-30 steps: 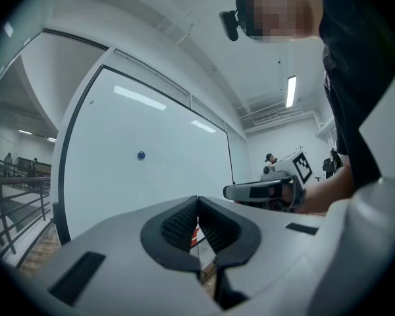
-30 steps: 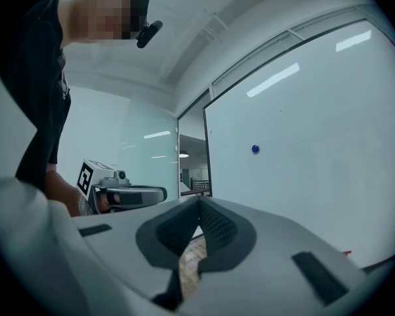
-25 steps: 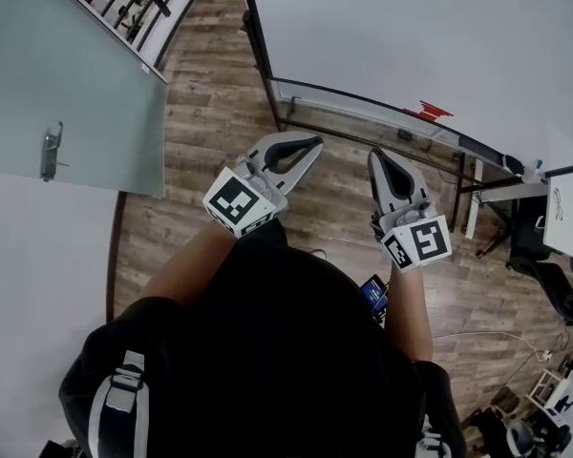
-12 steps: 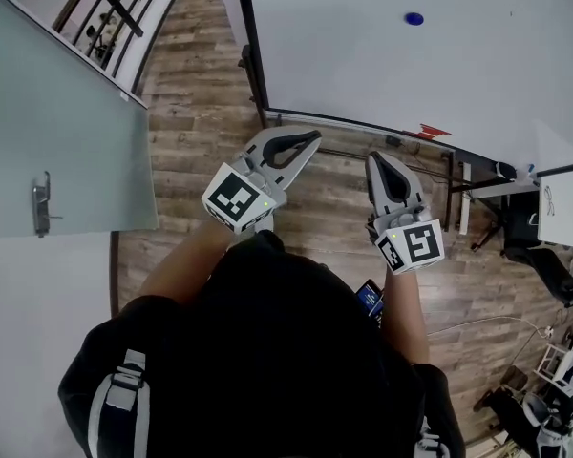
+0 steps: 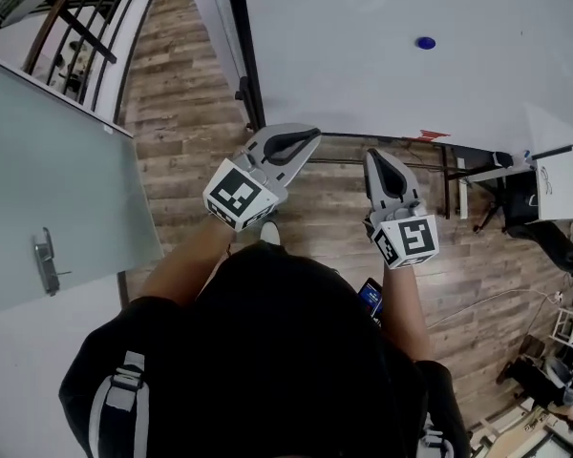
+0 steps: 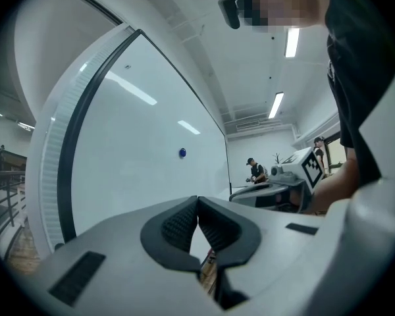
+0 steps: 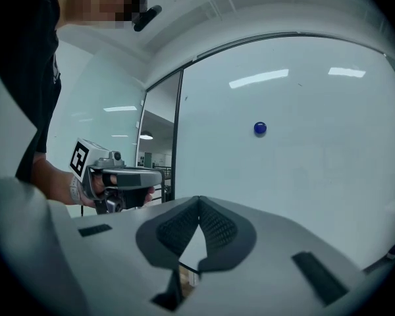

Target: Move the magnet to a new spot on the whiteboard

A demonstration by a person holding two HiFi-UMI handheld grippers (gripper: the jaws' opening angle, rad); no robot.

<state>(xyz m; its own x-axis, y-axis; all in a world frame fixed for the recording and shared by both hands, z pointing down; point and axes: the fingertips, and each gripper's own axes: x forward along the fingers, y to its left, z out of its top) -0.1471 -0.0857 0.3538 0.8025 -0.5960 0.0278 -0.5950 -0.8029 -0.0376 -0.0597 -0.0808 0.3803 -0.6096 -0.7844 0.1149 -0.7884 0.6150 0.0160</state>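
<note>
Your left gripper (image 6: 197,201) and right gripper (image 7: 199,201) both have their jaws closed tip to tip, holding nothing. The blue magnet (image 5: 425,42) sits on the whiteboard (image 5: 344,65), well ahead of both. Only the left gripper view shows a person (image 6: 255,170) beyond the board.

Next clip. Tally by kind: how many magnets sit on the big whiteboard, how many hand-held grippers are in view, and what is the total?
Blue magnet on the whiteboard: 1
Hand-held grippers: 2, the left hand-held gripper and the right hand-held gripper, both shut on nothing
Total: 3
</note>
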